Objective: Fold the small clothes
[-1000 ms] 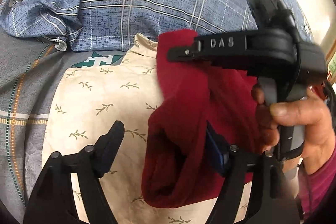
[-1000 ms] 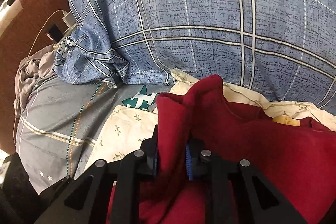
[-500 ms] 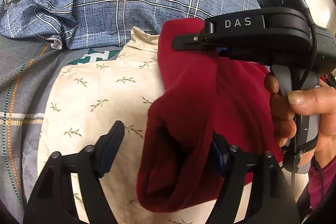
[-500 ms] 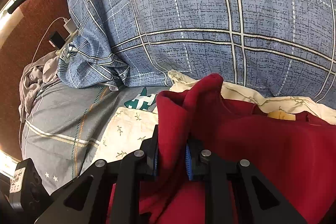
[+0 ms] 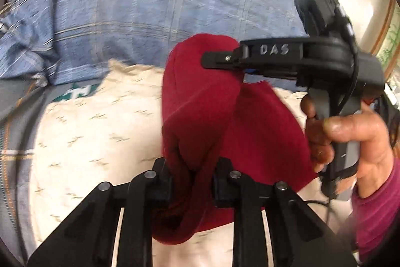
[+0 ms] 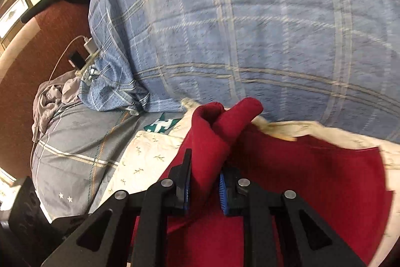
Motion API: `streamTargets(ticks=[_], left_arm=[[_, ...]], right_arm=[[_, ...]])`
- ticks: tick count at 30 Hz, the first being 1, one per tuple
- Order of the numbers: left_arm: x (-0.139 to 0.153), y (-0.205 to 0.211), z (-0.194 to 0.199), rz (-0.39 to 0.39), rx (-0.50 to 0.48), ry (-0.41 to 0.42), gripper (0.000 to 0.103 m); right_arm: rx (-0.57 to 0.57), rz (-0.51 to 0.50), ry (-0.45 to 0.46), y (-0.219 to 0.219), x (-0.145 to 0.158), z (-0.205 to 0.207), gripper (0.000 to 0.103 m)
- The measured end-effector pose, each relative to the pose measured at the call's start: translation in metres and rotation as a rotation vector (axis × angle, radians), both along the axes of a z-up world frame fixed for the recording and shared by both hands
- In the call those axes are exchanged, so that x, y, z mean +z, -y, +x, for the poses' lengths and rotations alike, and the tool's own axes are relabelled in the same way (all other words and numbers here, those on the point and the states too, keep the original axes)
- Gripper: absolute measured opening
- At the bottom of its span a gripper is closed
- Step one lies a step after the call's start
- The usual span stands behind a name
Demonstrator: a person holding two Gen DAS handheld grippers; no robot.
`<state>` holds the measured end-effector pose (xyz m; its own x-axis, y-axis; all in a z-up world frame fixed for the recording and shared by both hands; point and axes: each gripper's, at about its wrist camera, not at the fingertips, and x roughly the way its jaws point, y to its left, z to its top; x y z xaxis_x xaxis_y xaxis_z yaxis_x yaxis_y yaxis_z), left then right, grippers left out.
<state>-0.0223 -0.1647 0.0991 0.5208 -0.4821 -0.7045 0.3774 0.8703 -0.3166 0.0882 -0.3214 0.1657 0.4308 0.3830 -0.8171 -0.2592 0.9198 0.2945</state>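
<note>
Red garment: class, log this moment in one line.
red garment lifted | left hand-held gripper closing on it | right hand-held gripper shut on it

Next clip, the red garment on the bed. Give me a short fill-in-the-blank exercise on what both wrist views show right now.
1. Both grippers have hold of the same dark ____ fabric garment.
2. The garment hangs above a cream cloth printed with small ____.
3. Behind it lies a bulky ____ plaid quilt.
4. The left gripper jaws are closing with ____ bunched between them; the right gripper pinches a fold.

Missing words: red; leaf sprigs; blue; fabric

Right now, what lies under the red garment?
Under the red garment lies a cream cloth with a small leaf print. The red fabric covers its middle, so anything there cannot be seen.
</note>
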Motion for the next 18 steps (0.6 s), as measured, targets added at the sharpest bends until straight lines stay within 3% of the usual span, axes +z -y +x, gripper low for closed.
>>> streamTargets(ticks=[7, 12, 14, 15, 17, 18], left_arm=[[0.02, 0.088, -0.009, 0.031, -0.137, 0.046, 0.019], [0.005, 0.144, -0.01, 0.025, -0.214, 0.01, 0.019], [-0.009, 0.163, -0.008, 0.043, -0.228, -0.017, 0.02], [-0.016, 0.169, -0.007, 0.044, -0.237, -0.035, 0.023], [-0.027, 0.175, -0.004, 0.02, -0.257, -0.082, 0.047], [-0.031, 0.176, -0.004, -0.002, -0.269, -0.109, 0.052]], right_arm=[[-0.112, -0.051, 0.059, 0.077, 0.03, -0.015, 0.015], [-0.207, -0.073, 0.039, 0.134, 0.021, -0.022, 0.015], [-0.242, -0.089, 0.008, 0.152, 0.004, -0.023, 0.015], [-0.251, -0.096, -0.006, 0.156, -0.003, -0.022, 0.015], [-0.273, -0.125, -0.045, 0.165, -0.025, -0.02, 0.015], [-0.283, -0.123, -0.067, 0.168, -0.035, -0.02, 0.015]])
